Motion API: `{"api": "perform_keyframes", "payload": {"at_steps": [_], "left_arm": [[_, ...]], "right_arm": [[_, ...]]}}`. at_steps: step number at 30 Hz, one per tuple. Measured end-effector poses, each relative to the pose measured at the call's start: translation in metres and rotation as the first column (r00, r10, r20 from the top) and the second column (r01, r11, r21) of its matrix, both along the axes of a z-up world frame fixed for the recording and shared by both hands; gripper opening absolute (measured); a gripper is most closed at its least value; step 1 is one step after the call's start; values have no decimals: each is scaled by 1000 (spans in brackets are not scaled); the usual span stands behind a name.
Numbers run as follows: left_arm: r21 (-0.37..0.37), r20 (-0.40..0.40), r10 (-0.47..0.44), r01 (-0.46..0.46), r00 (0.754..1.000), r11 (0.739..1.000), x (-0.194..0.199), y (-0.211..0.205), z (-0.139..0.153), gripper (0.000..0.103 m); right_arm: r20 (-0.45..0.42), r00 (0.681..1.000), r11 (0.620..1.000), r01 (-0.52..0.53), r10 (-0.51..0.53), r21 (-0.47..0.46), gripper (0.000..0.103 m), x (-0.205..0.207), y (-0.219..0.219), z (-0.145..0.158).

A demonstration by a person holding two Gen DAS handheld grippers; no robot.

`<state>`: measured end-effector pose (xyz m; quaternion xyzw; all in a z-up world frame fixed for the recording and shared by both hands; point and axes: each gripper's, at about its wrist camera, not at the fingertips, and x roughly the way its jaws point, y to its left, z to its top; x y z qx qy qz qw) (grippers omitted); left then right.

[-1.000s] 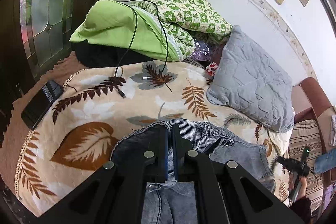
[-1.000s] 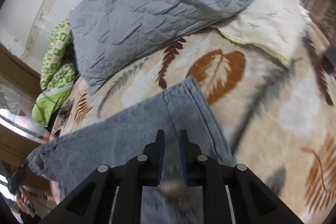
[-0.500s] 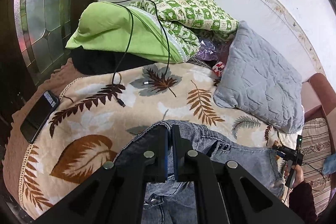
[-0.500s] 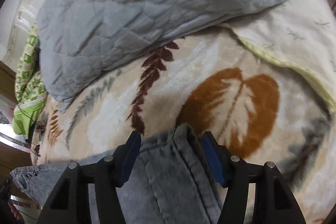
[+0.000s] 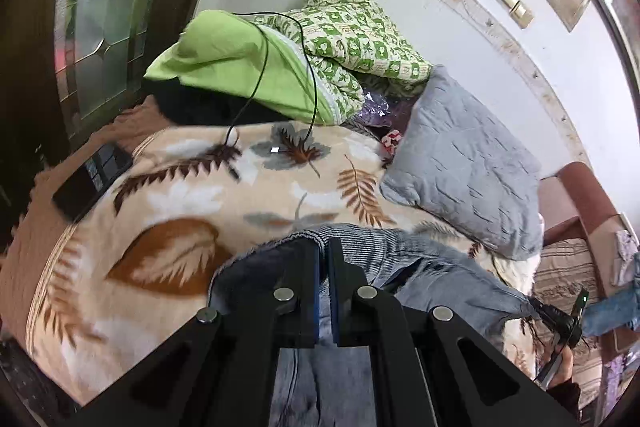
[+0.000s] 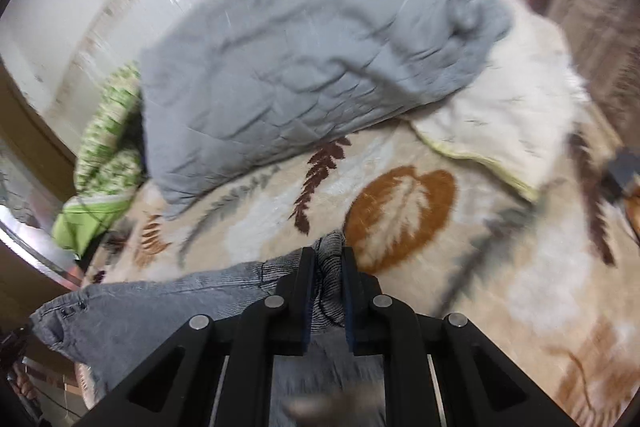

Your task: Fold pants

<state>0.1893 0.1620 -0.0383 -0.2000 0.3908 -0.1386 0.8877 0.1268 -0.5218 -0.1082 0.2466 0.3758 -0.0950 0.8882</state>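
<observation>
My left gripper (image 5: 324,247) and right gripper (image 6: 327,259) each pinch bunched, ribbed grey denim pants (image 6: 160,311), which lie across a plush leaf-print blanket (image 5: 192,195) beside a quilted grey pillow (image 6: 300,67).

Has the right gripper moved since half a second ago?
Yes. The right gripper has backed away from the grey pillow, and the brown leaf print now sits farther up the view. It has clamped the jeans.
</observation>
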Motion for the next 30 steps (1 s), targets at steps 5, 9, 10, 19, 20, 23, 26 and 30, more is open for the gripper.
{"api": "perform_keyframes", "payload": {"at_steps": [5,9,10,19,20,23,26,30], "left_arm": [[-40,-15,6,-7,1000,999,-71,31,-18,4],[-22,-47,51,-52,998,998,-118,60,-50,4],[-34,-69,64,-67,996,997,-126,69,-62,4],[138,-162,88,-66,983,988,-144,69,-100,4],[143,-147,72,-50,987,988,-142,62,-95,4],[152,-104,-6,21,995,988,-132,29,-81,4],[182,-82,-85,99,993,978,-122,-16,-80,4],[258,-92,-179,197,979,946,-115,-77,-93,4]], "right_arm": [[56,998,998,41,-43,37,13,-114,14,9],[15,999,998,51,-51,48,13,-175,34,-13],[-9,999,997,45,-45,63,13,-187,39,-25],[-188,974,963,168,-129,210,40,-231,27,-90],[-179,970,970,190,-161,153,46,-231,25,-78],[-101,978,981,190,-184,48,61,-224,33,-45],[-70,989,989,137,-133,49,66,-201,44,-31],[-64,989,982,141,-133,125,66,-175,40,-40]]}}
